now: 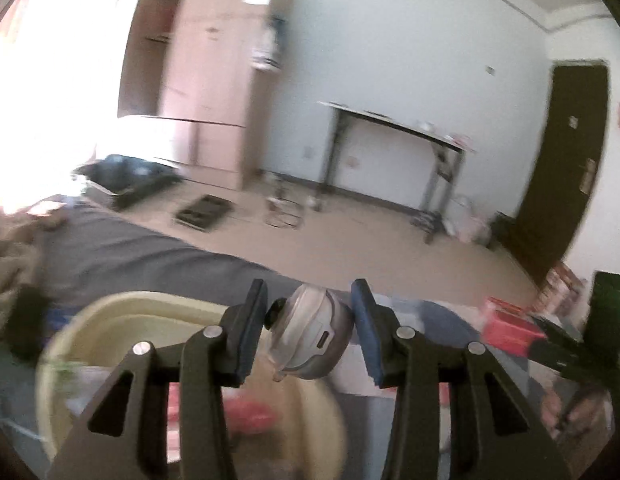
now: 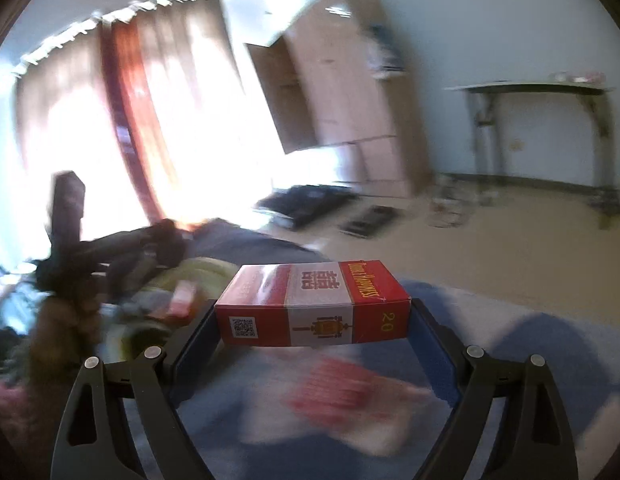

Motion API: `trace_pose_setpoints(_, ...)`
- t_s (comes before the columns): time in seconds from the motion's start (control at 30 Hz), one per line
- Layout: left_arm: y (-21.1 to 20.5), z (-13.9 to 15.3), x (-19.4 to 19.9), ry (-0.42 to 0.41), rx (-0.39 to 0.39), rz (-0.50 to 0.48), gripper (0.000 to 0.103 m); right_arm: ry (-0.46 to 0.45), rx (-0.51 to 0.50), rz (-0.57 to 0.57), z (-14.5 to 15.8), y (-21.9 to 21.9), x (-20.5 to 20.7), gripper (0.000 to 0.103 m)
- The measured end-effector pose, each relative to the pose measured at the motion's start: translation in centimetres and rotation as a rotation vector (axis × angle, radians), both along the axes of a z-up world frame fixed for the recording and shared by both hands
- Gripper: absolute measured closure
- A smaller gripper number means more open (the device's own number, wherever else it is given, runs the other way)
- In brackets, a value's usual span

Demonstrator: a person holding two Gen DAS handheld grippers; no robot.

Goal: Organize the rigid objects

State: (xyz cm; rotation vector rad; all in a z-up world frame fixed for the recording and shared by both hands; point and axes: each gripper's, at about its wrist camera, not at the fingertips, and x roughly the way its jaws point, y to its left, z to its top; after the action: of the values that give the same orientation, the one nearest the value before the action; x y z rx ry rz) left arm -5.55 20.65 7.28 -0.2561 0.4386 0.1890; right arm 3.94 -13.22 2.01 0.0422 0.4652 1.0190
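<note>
My left gripper (image 1: 310,328) is shut on a small grey and white rounded device (image 1: 310,332) with a black knob, held in the air above a cream basin (image 1: 110,320). Blurred red things lie in the basin. My right gripper (image 2: 312,316) is shut on a red and white cigarette box (image 2: 312,306), held level above a blue surface. The right gripper and its box also show at the right edge of the left wrist view (image 1: 510,326). The left gripper shows as a dark blurred shape in the right wrist view (image 2: 110,256).
A dark bed cover (image 1: 130,248) runs behind the basin. Beyond are a wardrobe (image 1: 214,80), a desk (image 1: 402,128), a dark door (image 1: 566,160) and an open case on the floor (image 1: 126,180). A blurred red and white thing (image 2: 350,396) lies under the right gripper.
</note>
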Motion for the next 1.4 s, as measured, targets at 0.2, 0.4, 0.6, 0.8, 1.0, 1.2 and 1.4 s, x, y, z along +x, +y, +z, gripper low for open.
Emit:
trace_pose_setpoints(0.2, 6.7, -1.4, -4.3, 0.066, -0.055, 0.250, 0.058, 0.009, -0.045, 0.208, 0.4, 8.7, -4.3, 0.013)
trace_pose_setpoints(0.4, 10.0, -5.1, -4.4, 0.124, -0.153, 0.313, 0.058, -0.009, -0.207, 0.268, -1.1, 16.1, -5.3, 0.013)
trace_pose_setpoints(0.6, 12.3, -8.1, -4.5, 0.186, -0.240, 0.358, 0.090, 0.006, -0.332, 0.292, -2.4, 20.5, -4.9, 0.013)
trace_pose_setpoints(0.8, 12.3, -8.5, -4.4, 0.192, -0.259, 0.344, 0.090, 0.023, -0.367, 0.337, -2.4, 24.9, -4.7, 0.013)
trace_pose_setpoints(1.0, 12.2, -7.9, -4.5, 0.162, -0.267, 0.325, 0.087, 0.012, -0.370, 0.360, -2.6, 26.3, -4.4, 0.013)
trace_pose_setpoints(1.2, 9.6, -4.4, -4.7, 0.078, -0.197, 0.286, 0.000, -0.011, -0.388, 0.342, -2.7, 25.4, -5.5, 0.000)
trace_pose_setpoints(1.4, 6.0, -1.4, -3.4, 0.055, -0.129, 0.186, 0.000, -0.039, -0.300, 0.292, 0.1, 20.1, -5.6, 0.000)
